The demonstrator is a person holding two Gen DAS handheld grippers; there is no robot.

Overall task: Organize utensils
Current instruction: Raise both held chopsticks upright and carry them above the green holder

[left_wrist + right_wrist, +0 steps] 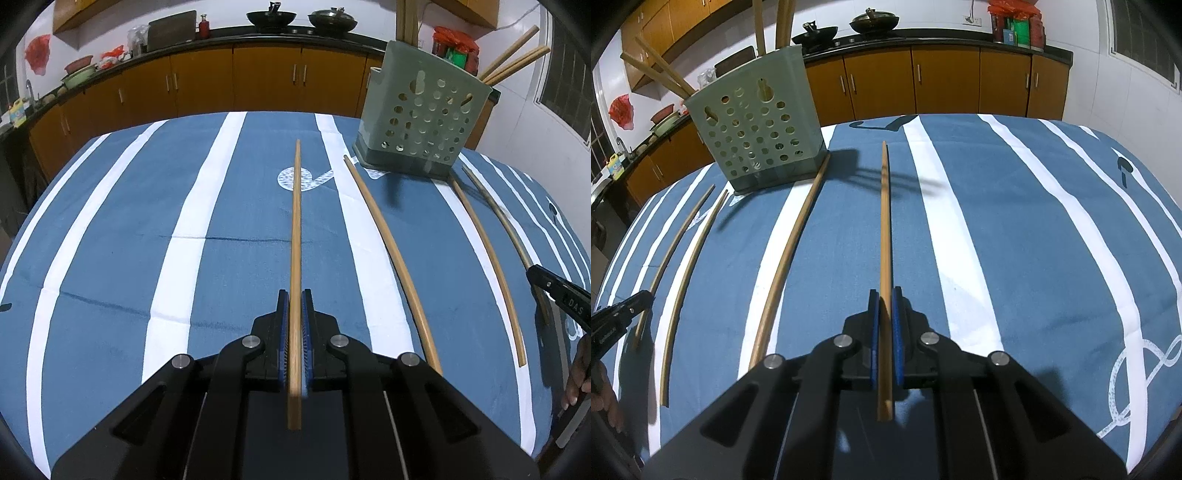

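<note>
Left gripper (294,295) closed on a chopstick (295,236), long axis pointing straight ahead. Right gripper (885,293) likewise clamps its chopstick (884,229), pointing ahead beside the green perforated utensil holder (759,129). Three loose chopsticks (391,258) lie lengthwise on the striped surface (110,258).

Mounted low on each gripper, looking forward along its 2 fingers across the striped tablecloth (110,258) toward the kitchen counter (942,40), both views sharing the green holder (424,122) and loose chopsticks (786,258).
</note>
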